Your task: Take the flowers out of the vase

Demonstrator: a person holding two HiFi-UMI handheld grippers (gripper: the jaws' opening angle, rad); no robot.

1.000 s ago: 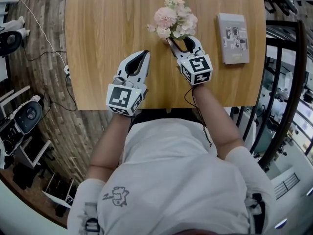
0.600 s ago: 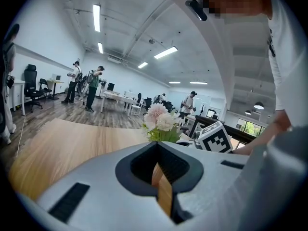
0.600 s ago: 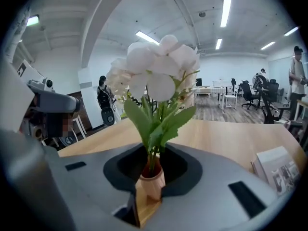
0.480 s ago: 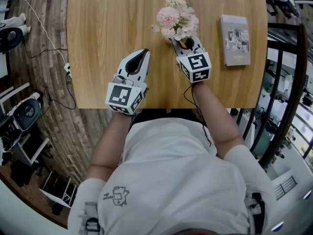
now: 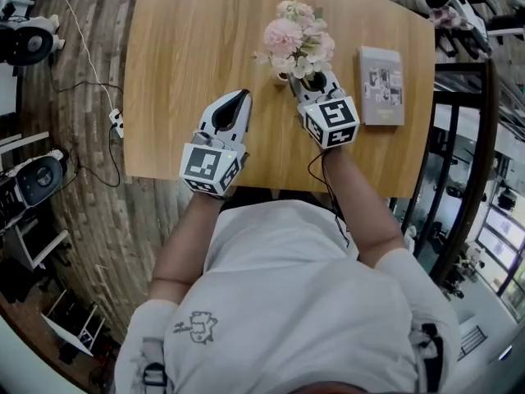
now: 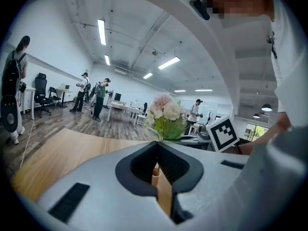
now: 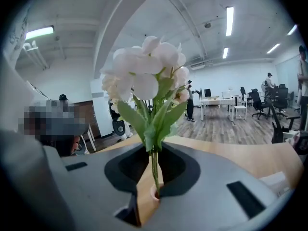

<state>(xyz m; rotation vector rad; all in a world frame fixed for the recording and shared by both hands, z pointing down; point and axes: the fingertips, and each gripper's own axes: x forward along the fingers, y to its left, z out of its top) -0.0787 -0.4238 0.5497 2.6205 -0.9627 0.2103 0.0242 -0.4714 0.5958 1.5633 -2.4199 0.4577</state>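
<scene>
A bunch of pink and cream flowers [image 5: 295,35] stands over a small pale vase [image 5: 281,78] on the wooden table [image 5: 189,48]. My right gripper [image 5: 305,79] sits just under the blooms. In the right gripper view the green stems [image 7: 154,170] run up between its jaws, which are closing on them, and the vase rim [image 7: 154,194] shows right below. The blooms [image 7: 144,69] fill that view's middle. My left gripper [image 5: 242,97] hovers to the left of the vase, shut and empty. In the left gripper view the flowers [image 6: 166,117] show beyond its tips [image 6: 157,143].
A grey book [image 5: 381,74] lies on the table right of the flowers. The table's near edge is at my body. A cable [image 5: 82,89] and equipment lie on the floor at left. A black railing [image 5: 459,179] runs along the right.
The right gripper's jaws, wide open around the stems a second ago, have narrowed onto them. Both grippers have risen a little.
</scene>
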